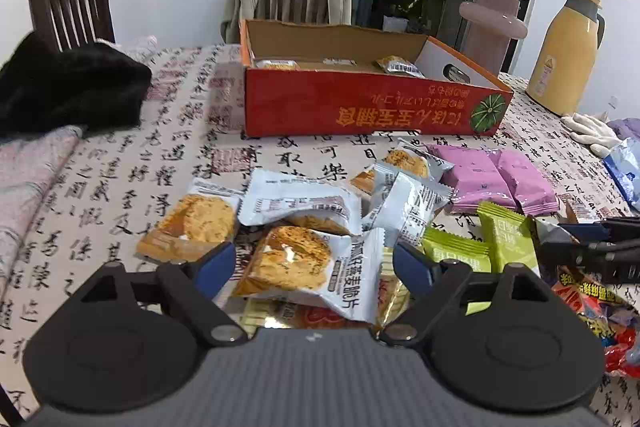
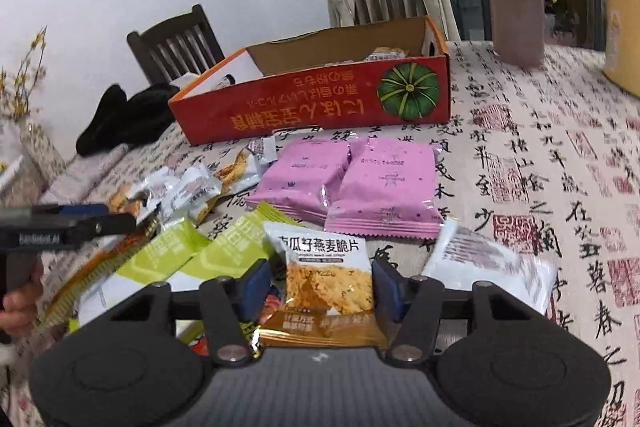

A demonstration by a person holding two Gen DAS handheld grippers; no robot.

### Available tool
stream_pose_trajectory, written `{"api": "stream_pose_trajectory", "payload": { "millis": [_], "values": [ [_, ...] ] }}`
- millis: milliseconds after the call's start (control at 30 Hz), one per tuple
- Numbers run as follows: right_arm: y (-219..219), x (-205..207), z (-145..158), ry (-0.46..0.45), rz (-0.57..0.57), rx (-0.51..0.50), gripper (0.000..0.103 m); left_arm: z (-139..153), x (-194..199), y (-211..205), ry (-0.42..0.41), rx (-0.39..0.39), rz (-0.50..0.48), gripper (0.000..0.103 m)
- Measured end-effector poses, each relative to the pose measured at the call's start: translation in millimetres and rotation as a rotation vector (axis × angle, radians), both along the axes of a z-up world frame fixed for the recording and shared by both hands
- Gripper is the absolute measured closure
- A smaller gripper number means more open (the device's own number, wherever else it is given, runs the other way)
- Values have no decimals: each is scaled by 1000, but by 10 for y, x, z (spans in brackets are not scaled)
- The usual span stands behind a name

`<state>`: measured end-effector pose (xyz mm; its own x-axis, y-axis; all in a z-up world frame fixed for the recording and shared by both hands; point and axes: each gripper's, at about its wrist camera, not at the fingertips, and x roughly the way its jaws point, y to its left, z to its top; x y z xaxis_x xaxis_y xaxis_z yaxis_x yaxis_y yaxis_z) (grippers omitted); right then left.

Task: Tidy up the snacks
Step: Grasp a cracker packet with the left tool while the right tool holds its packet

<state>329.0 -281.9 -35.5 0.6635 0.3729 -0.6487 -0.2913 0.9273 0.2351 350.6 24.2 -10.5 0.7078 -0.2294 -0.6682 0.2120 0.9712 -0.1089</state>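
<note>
A heap of snack packets lies on the calligraphy tablecloth in front of an open red cardboard box (image 1: 360, 107) (image 2: 312, 103) that holds a few packets. My left gripper (image 1: 314, 263) is open, its blue pads on either side of an oat-crisp packet (image 1: 296, 267) without pressing on it. My right gripper (image 2: 320, 287) is open around another oat-crisp packet (image 2: 328, 275), with a small gap at its left pad. Two pink packets (image 1: 492, 179) (image 2: 348, 179) and green ones (image 1: 504, 239) (image 2: 224, 251) lie near by.
A black garment (image 1: 68, 87) lies at the far left. A pink vase (image 1: 492, 27), a yellow thermos (image 1: 568, 55) and white gloves (image 1: 588, 131) stand at the right. Two wooden chairs are behind the table. A hand (image 2: 20, 299) shows at the left edge.
</note>
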Motion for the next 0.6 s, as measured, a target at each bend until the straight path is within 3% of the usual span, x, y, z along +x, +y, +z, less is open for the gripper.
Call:
{"api": "stream_pose_trajectory", "payload": {
  "millis": [33, 133, 200, 467, 500, 533, 600],
  "values": [
    [36, -16, -1, -13, 11, -27, 46, -16, 10, 1, 12, -4, -4, 30],
    [81, -42, 7, -33, 20, -66, 48, -32, -2, -27, 21, 8, 8, 46],
    [60, -50, 8, -40, 5, -71, 58, 1, -81, -37, 6, -7, -4, 53],
    [-29, -290, 90, -71, -24, -42, 61, 150, -495, 24, -25, -66, 20, 61],
    [-38, -343, 121, -79, -27, -44, 61, 180, -556, 46, -31, -77, 26, 66],
    [-45, -398, 157, -88, -30, -48, 61, 201, -610, 56, -35, -90, 26, 79],
    [-60, -518, 240, -109, -31, -51, 61, 245, -733, 82, -44, -110, 18, 82]
  ]
}}
